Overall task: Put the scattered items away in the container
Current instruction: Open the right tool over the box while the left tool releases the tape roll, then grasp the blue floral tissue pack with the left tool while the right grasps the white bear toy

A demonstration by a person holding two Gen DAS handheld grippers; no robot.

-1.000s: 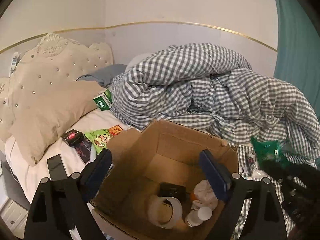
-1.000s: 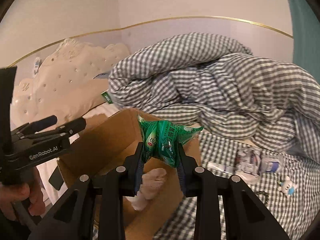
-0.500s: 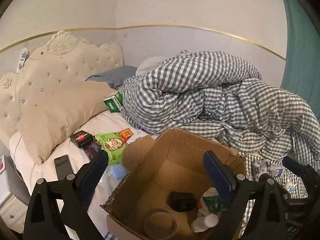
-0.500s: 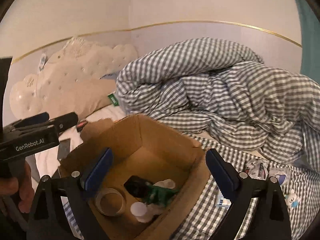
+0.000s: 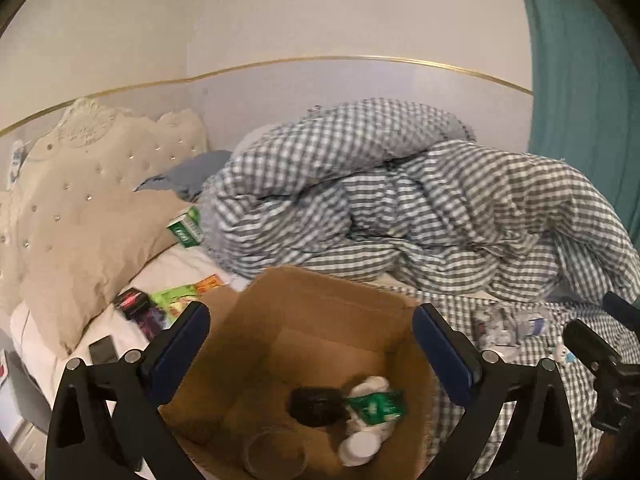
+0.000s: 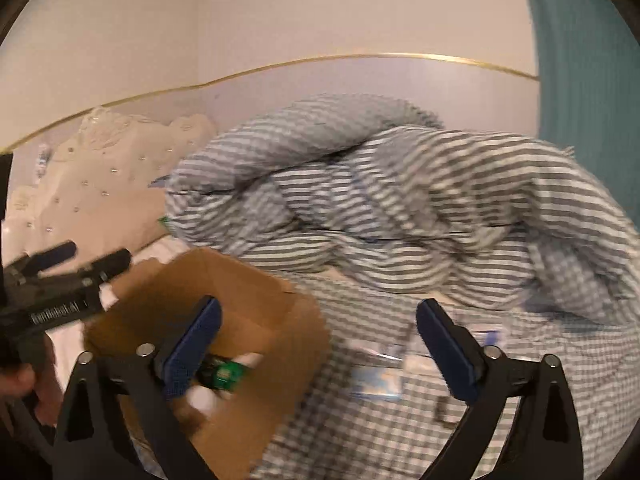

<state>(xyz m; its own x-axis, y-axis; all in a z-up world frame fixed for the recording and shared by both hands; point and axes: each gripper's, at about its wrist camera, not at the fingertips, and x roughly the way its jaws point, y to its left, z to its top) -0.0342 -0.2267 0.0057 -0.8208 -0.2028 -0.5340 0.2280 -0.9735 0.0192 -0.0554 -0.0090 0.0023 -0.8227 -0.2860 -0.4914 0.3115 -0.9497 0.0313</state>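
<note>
An open cardboard box sits on the bed, also in the right wrist view. Inside lie a green packet, a black item, a white bottle and a tape roll. My left gripper is open and empty above the box. My right gripper is open and empty over the box's right edge, and it shows at the right of the left wrist view. Loose wrappers and a small white figure lie on the checked sheet to the right of the box.
A crumpled checked duvet fills the bed behind the box. A beige pillow lies at the left, with a green box, a green snack bag, a dark packet and a phone beside it. A teal curtain hangs at the right.
My right gripper opened and dropped the green packet into the box, then swung right, blurring its view. My left gripper drew back a little and stayed open.
</note>
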